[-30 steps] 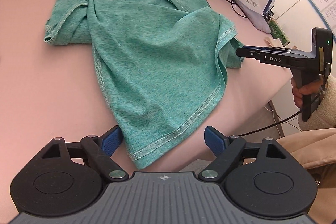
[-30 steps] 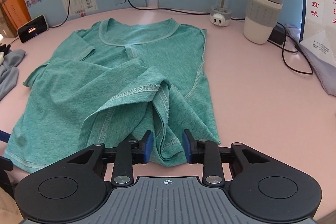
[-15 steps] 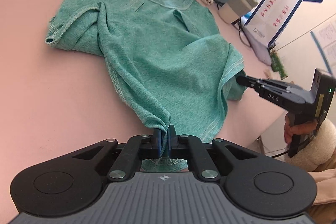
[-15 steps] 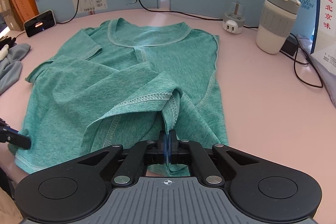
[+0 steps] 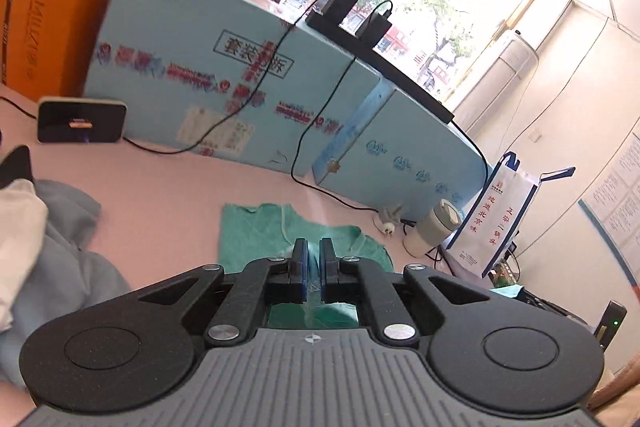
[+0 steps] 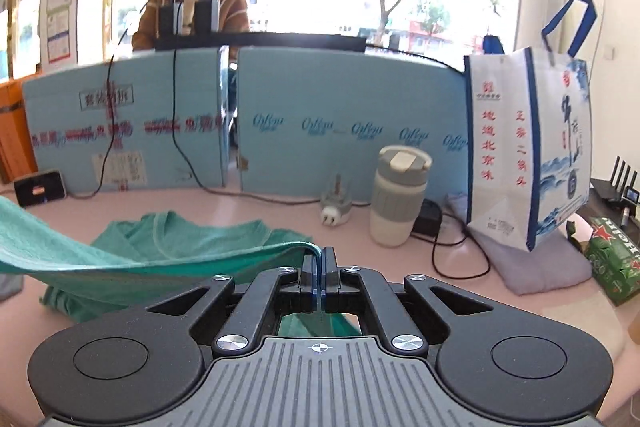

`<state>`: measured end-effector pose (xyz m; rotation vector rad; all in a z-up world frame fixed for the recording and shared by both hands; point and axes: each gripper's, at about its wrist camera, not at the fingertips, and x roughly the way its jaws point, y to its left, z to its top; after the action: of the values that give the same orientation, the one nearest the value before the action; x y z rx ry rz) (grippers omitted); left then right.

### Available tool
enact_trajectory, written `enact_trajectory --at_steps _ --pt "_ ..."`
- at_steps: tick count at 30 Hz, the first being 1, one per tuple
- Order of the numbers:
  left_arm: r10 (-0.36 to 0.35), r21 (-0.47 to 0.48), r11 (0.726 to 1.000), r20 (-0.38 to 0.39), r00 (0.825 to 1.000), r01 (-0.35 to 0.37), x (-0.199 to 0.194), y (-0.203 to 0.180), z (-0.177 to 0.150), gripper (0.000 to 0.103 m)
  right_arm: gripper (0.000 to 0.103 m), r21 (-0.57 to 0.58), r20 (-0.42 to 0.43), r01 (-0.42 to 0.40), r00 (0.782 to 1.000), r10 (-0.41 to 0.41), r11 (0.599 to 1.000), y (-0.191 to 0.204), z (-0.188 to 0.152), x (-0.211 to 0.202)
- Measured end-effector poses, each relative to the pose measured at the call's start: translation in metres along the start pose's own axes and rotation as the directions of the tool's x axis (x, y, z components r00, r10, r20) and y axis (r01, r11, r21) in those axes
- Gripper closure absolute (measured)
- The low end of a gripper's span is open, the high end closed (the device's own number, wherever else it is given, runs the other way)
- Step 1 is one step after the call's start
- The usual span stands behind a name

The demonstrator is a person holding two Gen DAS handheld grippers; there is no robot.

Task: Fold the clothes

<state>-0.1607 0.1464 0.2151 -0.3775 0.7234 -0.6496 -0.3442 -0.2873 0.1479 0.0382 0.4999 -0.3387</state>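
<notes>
Green T-shirt (image 5: 256, 231) lies on the pink table (image 5: 168, 187), neckline toward 12 o'clock. Left wrist view: left gripper (image 5: 313, 259) has its fingers nearly together, pinching a thin fold of the shirt fabric that hangs down toward 6 o'clock; grey clothes (image 5: 60, 267) are piled at 9 o'clock. Right wrist view: right gripper (image 6: 320, 267) is clamped tight on the shirt hem (image 6: 312, 247), which stretches off toward 9 o'clock, lifted above the rest of the shirt. Tumbler (image 6: 398, 195) stands at 1 o'clock.

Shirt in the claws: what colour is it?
Green shirt, seen best in the right wrist view.
</notes>
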Motion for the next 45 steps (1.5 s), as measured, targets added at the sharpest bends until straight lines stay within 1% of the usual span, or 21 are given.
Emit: enact_trajectory --at_steps 2,5,7,11,13,14,15,19,22,24,25,27,28,29,31,34,35,37,39,43,45 --pt "0.017 0.019 1.000 0.020 1.000 -0.018 -0.022 -0.006 0.006 0.098 0.101 0.040 0.026 -0.029 0.999 0.028 0.999 -0.007 0.011 -0.018" --pt "0.003 0.040 0.999 0.052 0.999 -0.006 -0.046 -0.014 0.013 0.098 0.101 0.126 0.069 -0.133 0.990 0.125 0.983 -0.015 0.025 -0.046" --pt "0.015 0.060 0.998 0.056 0.998 -0.019 -0.050 -0.016 0.016 0.098 0.101 0.108 0.107 -0.167 0.982 0.156 0.980 -0.011 0.031 -0.062" --pt "0.028 0.097 0.995 -0.033 0.999 -0.025 -0.025 -0.009 0.010 0.095 0.101 0.070 0.149 -0.179 0.975 0.168 0.981 0.001 0.039 -0.077" --pt "0.021 0.114 0.993 -0.097 0.995 -0.010 -0.005 -0.007 0.002 0.083 0.101 0.037 0.142 -0.178 0.975 0.171 0.983 0.010 0.041 -0.074" --pt "0.020 0.124 0.992 -0.128 0.992 -0.004 0.006 -0.008 -0.004 0.074 0.101 0.020 0.138 -0.178 0.975 0.173 0.984 0.014 0.041 -0.072" --pt "0.020 0.134 0.991 -0.159 0.987 0.001 0.016 -0.009 -0.010 0.070 0.101 0.003 0.133 -0.187 0.974 0.184 0.982 0.019 0.042 -0.068" --pt "0.034 0.108 0.994 -0.210 0.977 -0.011 0.049 -0.015 -0.027 0.065 0.101 -0.063 0.086 -0.230 0.968 0.235 0.971 0.034 0.046 -0.039" --pt "0.046 0.077 0.997 -0.235 0.971 -0.028 0.072 -0.020 -0.038 0.058 0.101 -0.077 0.035 -0.249 0.967 0.252 0.965 0.032 0.054 0.005" --pt "0.057 0.057 0.997 -0.251 0.966 -0.044 0.088 -0.023 -0.044 0.048 0.101 -0.064 0.003 -0.269 0.963 0.270 0.961 0.026 0.060 0.045" --pt "0.076 0.047 0.997 -0.251 0.965 -0.066 0.095 -0.026 -0.045 0.046 0.101 -0.061 -0.016 -0.274 0.962 0.274 0.960 0.021 0.063 0.065" --pt "0.103 0.032 0.995 -0.253 0.962 -0.098 0.107 -0.032 -0.046 0.037 0.100 -0.033 -0.068 -0.306 0.950 0.303 0.951 0.015 0.067 0.116" --pt "0.119 0.028 0.993 -0.256 0.959 -0.116 0.113 -0.035 -0.046 0.036 0.099 -0.019 -0.094 -0.321 0.943 0.318 0.947 0.011 0.069 0.142" --pt "0.136 0.027 0.991 -0.262 0.955 -0.134 0.116 -0.037 -0.048 0.035 0.094 -0.009 -0.124 -0.333 0.936 0.329 0.943 0.009 0.069 0.169" --pt "0.170 0.026 0.985 -0.274 0.947 -0.169 0.124 -0.042 -0.050 0.031 0.090 -0.011 -0.209 -0.322 0.926 0.313 0.947 0.011 0.062 0.214" --pt "0.212 0.016 0.976 -0.290 0.933 -0.217 0.132 -0.047 -0.052 0.027 0.070 -0.016 -0.334 -0.305 0.899 0.283 0.952 0.015 0.052 0.282" --pt "0.221 0.008 0.973 -0.295 0.930 -0.229 0.134 -0.046 -0.053 0.026 0.064 -0.018 -0.348 -0.300 0.896 0.275 0.954 0.014 0.047 0.289" --pt "0.232 -0.002 0.970 -0.309 0.922 -0.244 0.139 -0.046 -0.054 0.025 0.058 0.017 -0.328 -0.304 0.898 0.292 0.953 0.006 0.041 0.288" --pt "0.226 0.001 0.971 -0.319 0.921 -0.238 0.144 -0.047 -0.054 0.022 0.047 0.066 -0.301 -0.304 0.902 0.309 0.951 -0.003 0.037 0.284" --pt "0.164 0.037 0.986 -0.355 0.920 -0.162 0.160 -0.048 -0.053 0.020 0.046 0.166 -0.253 -0.280 0.915 0.315 0.946 -0.015 0.037 0.258" --pt "0.164 0.081 0.986 -0.391 0.906 -0.144 0.167 -0.048 -0.053 0.020 0.046 0.213 -0.228 -0.276 0.919 0.322 0.937 -0.018 0.037 0.241"
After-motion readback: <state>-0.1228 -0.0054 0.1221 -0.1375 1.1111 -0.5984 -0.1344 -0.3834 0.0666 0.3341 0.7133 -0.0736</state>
